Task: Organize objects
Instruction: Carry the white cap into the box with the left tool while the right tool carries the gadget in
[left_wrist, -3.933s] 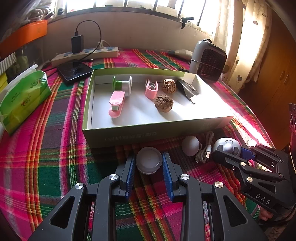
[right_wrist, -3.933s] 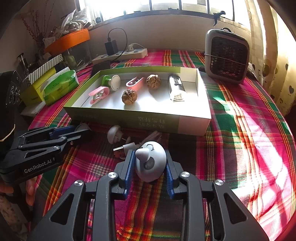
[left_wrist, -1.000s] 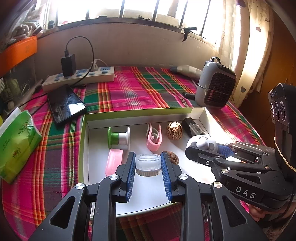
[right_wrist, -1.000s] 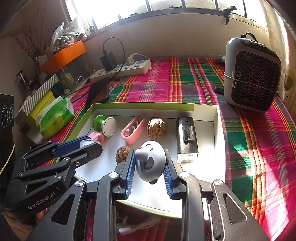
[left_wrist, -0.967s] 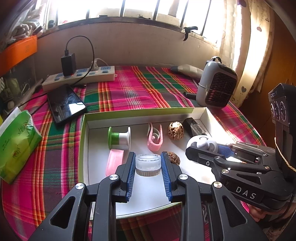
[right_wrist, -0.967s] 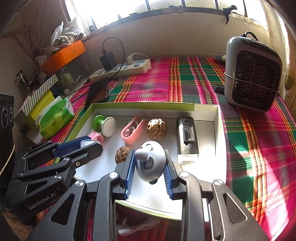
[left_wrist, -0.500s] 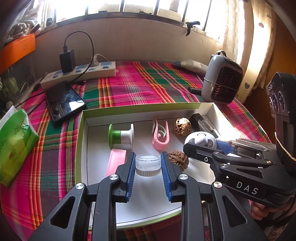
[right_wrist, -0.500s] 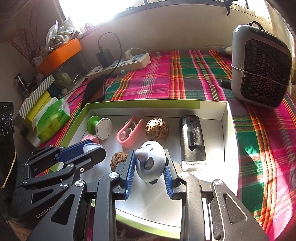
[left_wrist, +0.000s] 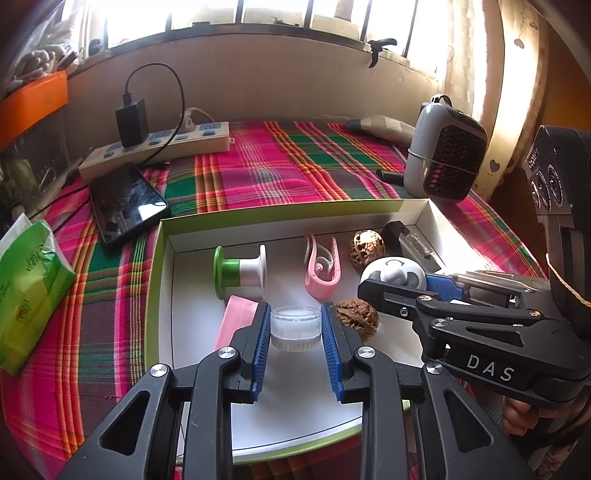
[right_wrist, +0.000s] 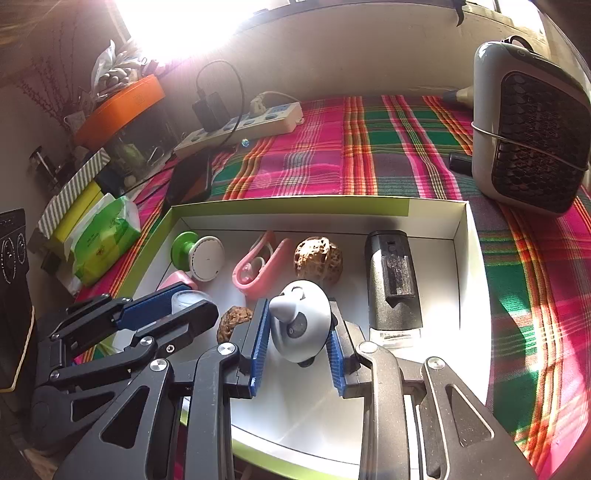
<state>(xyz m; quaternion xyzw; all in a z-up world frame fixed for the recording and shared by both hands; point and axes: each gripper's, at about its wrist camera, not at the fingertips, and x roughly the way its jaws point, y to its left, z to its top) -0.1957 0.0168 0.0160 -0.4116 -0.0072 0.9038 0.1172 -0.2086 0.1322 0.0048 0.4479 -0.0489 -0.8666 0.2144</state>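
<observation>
My left gripper (left_wrist: 295, 328) is shut on a small clear round jar (left_wrist: 295, 326), held over the white floor of the green-rimmed box (left_wrist: 280, 210). To its right, my right gripper (right_wrist: 297, 334) is shut on a grey-white rounded gadget (right_wrist: 301, 326), also over the box (right_wrist: 295, 203). Inside the box lie a green-and-white spool (left_wrist: 240, 271), a pink clip (left_wrist: 321, 269), a pink piece (left_wrist: 236, 321), two walnuts (left_wrist: 358, 317) (left_wrist: 366, 249) and a black device (right_wrist: 393, 280). In the right wrist view the left gripper (right_wrist: 177, 306) shows at the lower left with the jar (right_wrist: 186, 298).
The plaid tablecloth (left_wrist: 280, 162) carries a phone (left_wrist: 125, 201), a power strip (left_wrist: 155, 146) with a black charger, a green tissue pack (left_wrist: 31, 291) at the left and a small grey heater (left_wrist: 445, 162) at the right. An orange box (right_wrist: 122, 103) stands at the far left.
Both grippers carried their objects from the cloth in front of the box to over the box floor. In the last second they edged slightly closer to the items inside.
</observation>
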